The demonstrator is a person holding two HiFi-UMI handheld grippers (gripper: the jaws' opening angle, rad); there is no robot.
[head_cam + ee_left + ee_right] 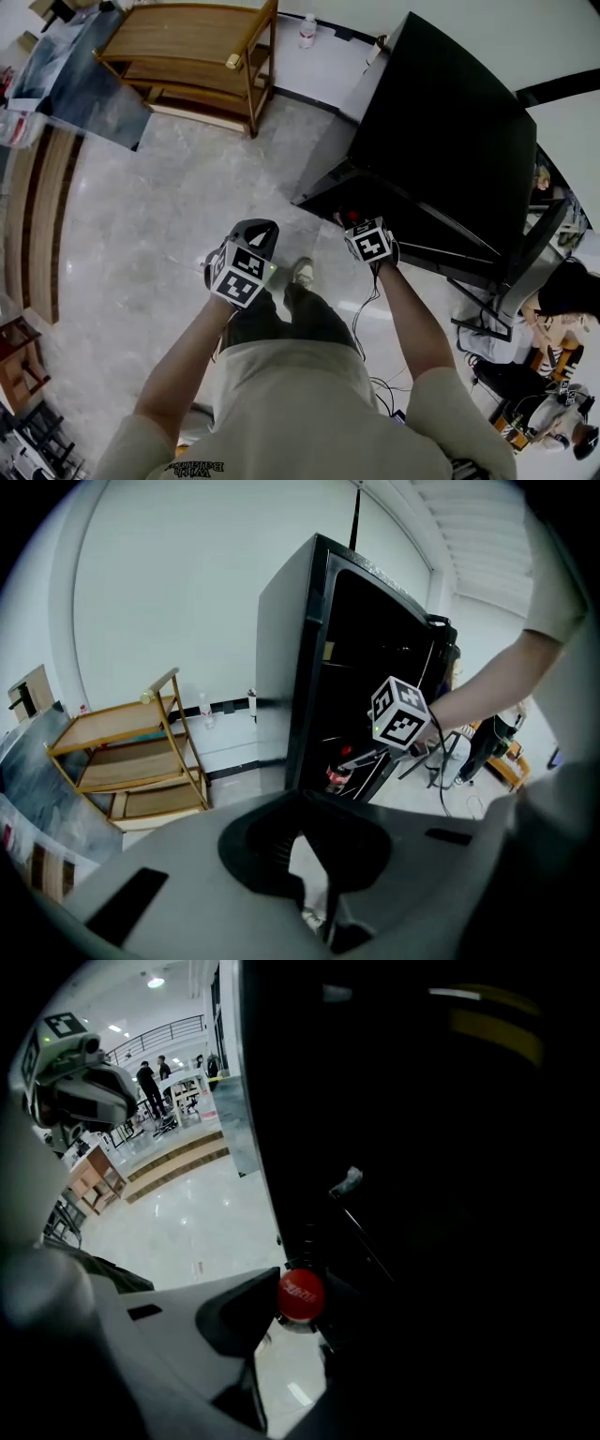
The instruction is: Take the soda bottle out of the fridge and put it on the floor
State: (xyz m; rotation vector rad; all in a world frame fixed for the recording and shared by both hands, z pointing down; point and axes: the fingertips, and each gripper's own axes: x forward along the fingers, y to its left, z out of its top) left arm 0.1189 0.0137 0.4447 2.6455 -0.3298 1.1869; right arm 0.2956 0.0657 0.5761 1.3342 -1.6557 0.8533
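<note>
A soda bottle with a red cap (300,1296) sits between the jaws of my right gripper (295,1314), which is shut on its neck. In the left gripper view the bottle (336,774) hangs in the lower opening of the black fridge (300,667), under the right gripper (345,761). From the head view only a bit of red (352,217) shows ahead of the right gripper (356,225), at the fridge's (441,141) open front. My left gripper (246,262) is held to the left, away from the fridge. Its jaws (309,864) stand apart with only floor between them.
A wooden shelf rack (187,56) stands at the far left by the wall, with a small water bottle (307,30) on the floor beyond it. My shoe (302,272) is between the grippers. Cables (366,319) lie on the floor; seated people (562,309) are at the right.
</note>
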